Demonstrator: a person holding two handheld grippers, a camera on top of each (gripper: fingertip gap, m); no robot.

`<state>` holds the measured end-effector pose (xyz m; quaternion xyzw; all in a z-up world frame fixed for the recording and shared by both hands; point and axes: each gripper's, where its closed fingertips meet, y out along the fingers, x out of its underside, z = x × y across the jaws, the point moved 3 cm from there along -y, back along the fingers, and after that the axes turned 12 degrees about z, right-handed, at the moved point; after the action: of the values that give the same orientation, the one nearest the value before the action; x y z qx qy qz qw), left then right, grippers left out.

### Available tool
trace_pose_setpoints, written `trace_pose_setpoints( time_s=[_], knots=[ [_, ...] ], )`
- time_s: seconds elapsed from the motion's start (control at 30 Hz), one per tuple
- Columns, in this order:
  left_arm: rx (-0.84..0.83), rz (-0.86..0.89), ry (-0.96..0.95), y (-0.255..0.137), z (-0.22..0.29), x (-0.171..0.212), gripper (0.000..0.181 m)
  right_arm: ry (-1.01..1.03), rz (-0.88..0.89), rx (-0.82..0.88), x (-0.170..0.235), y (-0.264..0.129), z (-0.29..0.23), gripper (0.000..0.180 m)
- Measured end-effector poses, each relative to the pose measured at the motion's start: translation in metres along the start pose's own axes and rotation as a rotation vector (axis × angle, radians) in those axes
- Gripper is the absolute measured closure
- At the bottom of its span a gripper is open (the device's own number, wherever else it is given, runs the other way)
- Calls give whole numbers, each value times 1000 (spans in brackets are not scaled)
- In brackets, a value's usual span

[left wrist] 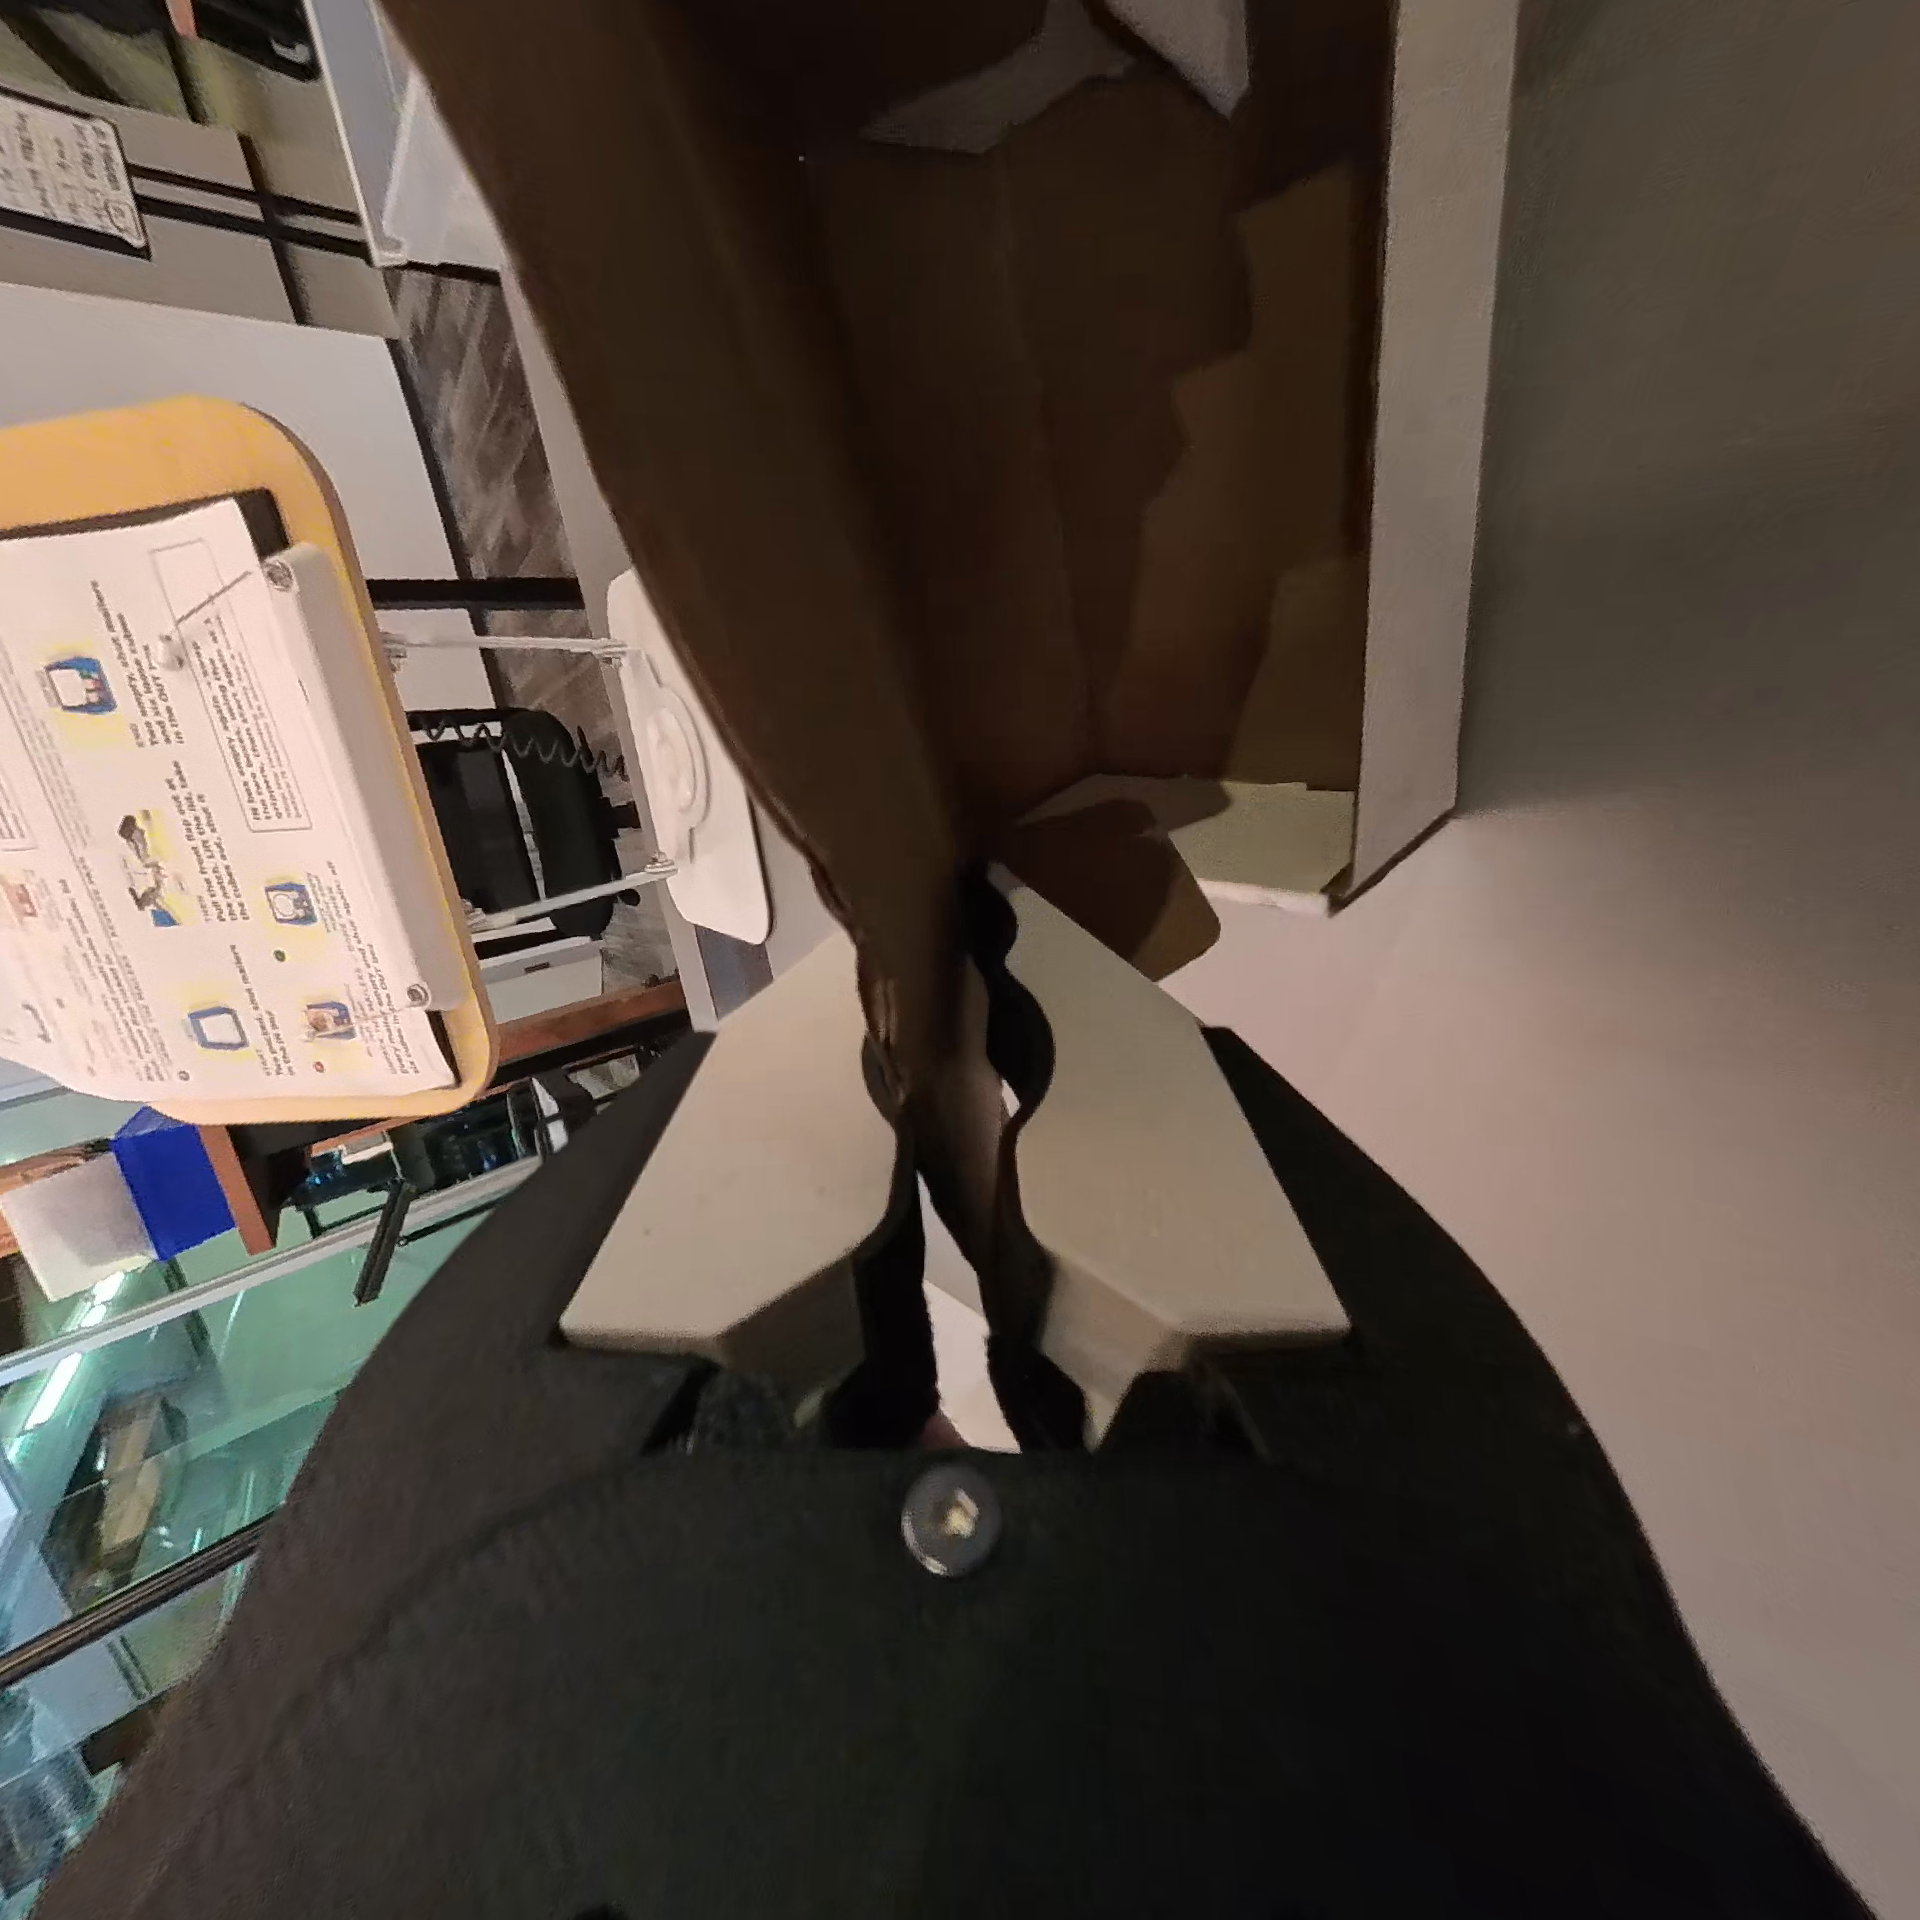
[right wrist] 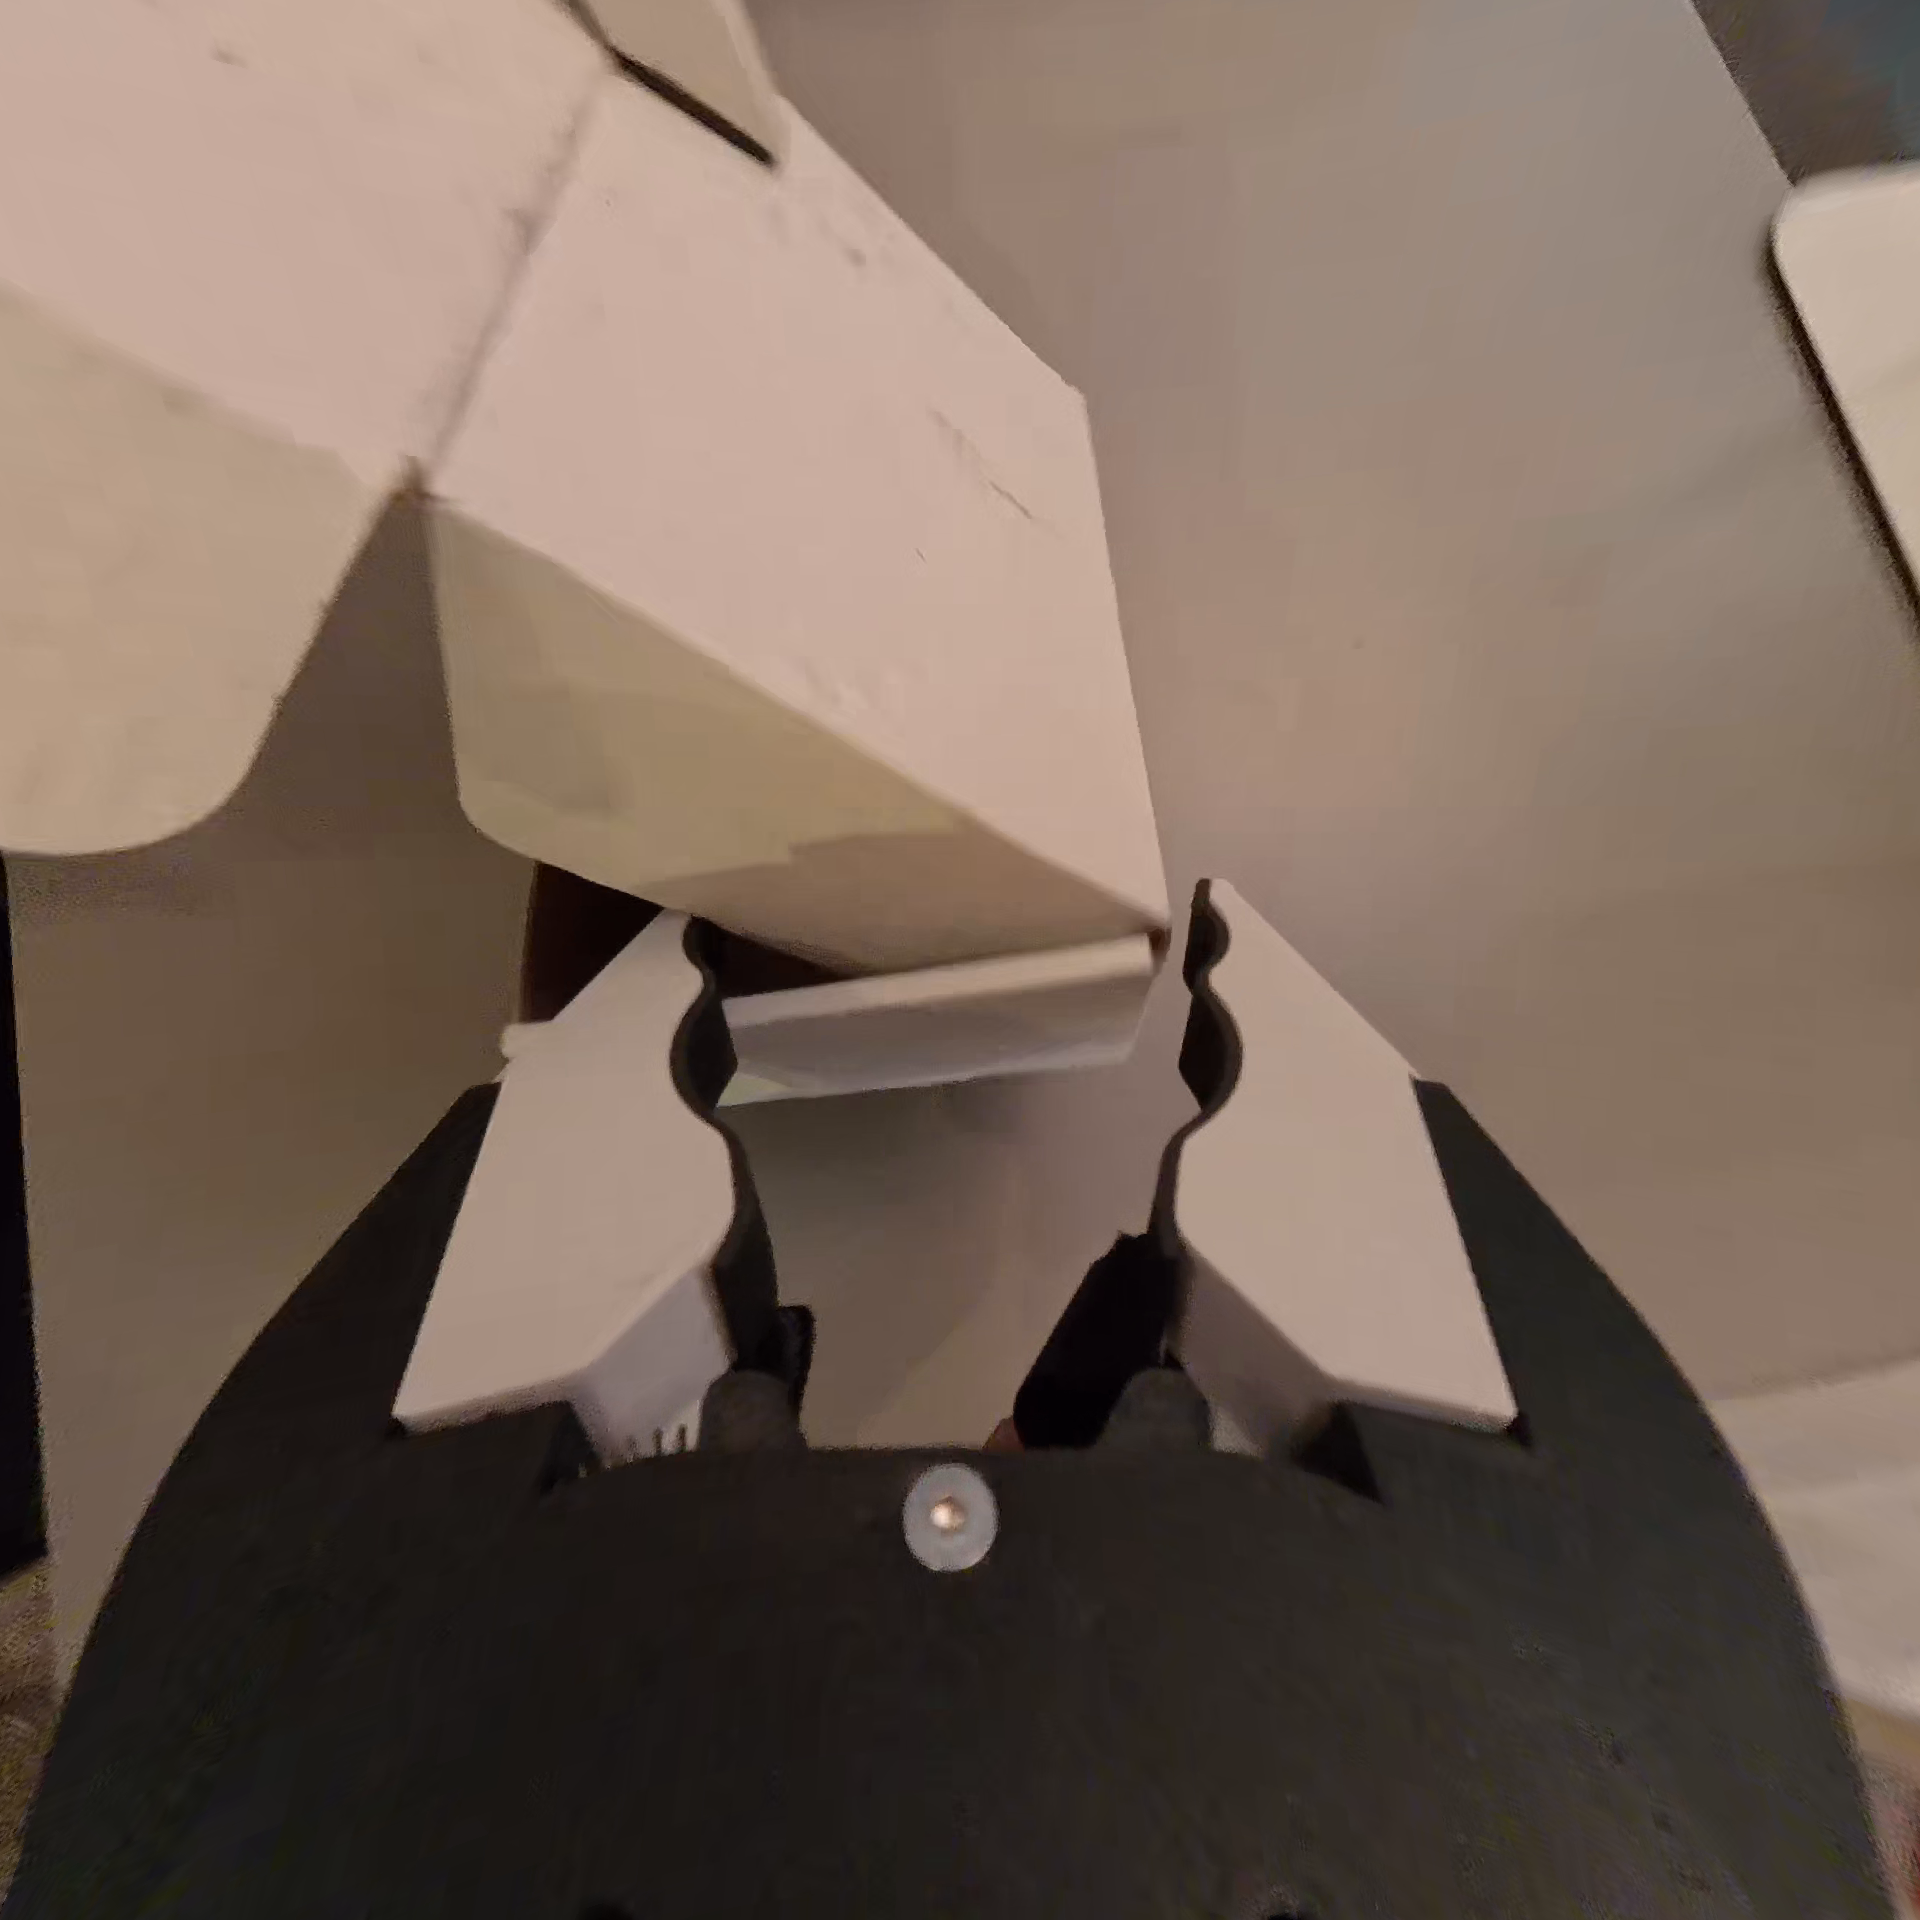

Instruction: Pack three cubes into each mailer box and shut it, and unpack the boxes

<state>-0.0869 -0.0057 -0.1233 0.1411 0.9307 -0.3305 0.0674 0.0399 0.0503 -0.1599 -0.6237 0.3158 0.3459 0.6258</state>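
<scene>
Left gripper [left wrist: 951,1023]: jaws closed on the brown inner face of a lid flap [left wrist: 727,499] of the mailer box [left wrist: 1423,520], cardboard pinched between the pads, flap raised on edge. Box interior open to the left wrist view; brown floor and stepped side tabs visible; no cubes seen inside it, though the upper part is partly hidden.

Right gripper [right wrist: 945,997]: jaws apart, holding nothing. A white corner of the mailer box [right wrist: 748,540] sits just ahead of the fingertips, with a thin white flap edge [right wrist: 935,1013] lying between them, not clamped. View blurred.

Support: pale table surface [left wrist: 1662,1039]; the box rests near the far side of what is seen.

Background item: printed instruction sheet on a tan stand [left wrist: 208,790], well apart from the box.

Handling note, judged: lid work is in hand, whether opening or closing cannot be told. Keep the left pinch near the flap edge, swing along the hinge line without twisting, and use the right gripper to steady the box wall so the box does not slide or lift.
</scene>
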Motion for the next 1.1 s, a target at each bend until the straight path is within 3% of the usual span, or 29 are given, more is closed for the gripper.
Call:
trace_pose_setpoints(
  time_s=[0.03,0.1,0.2,0.37,0.5,0.67,0.83,0.97,1.1],
  knots=[
    [-7,4,4,2,0,-2,179,30,5,23,2,-3,1,93],
    [-13,-3,13,7,0,-5,179,47,31,80,7,-6,0,100],
    [-6,8,9,10,-2,-12,179,61,122,84,15,-14,-12,97],
    [35,-44,68,33,10,-13,178,14,163,90,23,-28,-38,68],
    [50,-55,84,36,14,-21,175,-74,266,189,5,-37,-51,75],
    [15,4,74,42,41,-33,169,-158,114,125,15,-16,-69,96],
    [-83,116,-7,36,44,-34,169,-270,34,131,30,-5,-75,89],
    [-35,313,-171,17,46,-43,143,-309,-7,91,32,-8,-77,83],
    [227,487,-327,-10,66,-47,125,-334,-41,59,37,-9,-80,81]
  ],
)
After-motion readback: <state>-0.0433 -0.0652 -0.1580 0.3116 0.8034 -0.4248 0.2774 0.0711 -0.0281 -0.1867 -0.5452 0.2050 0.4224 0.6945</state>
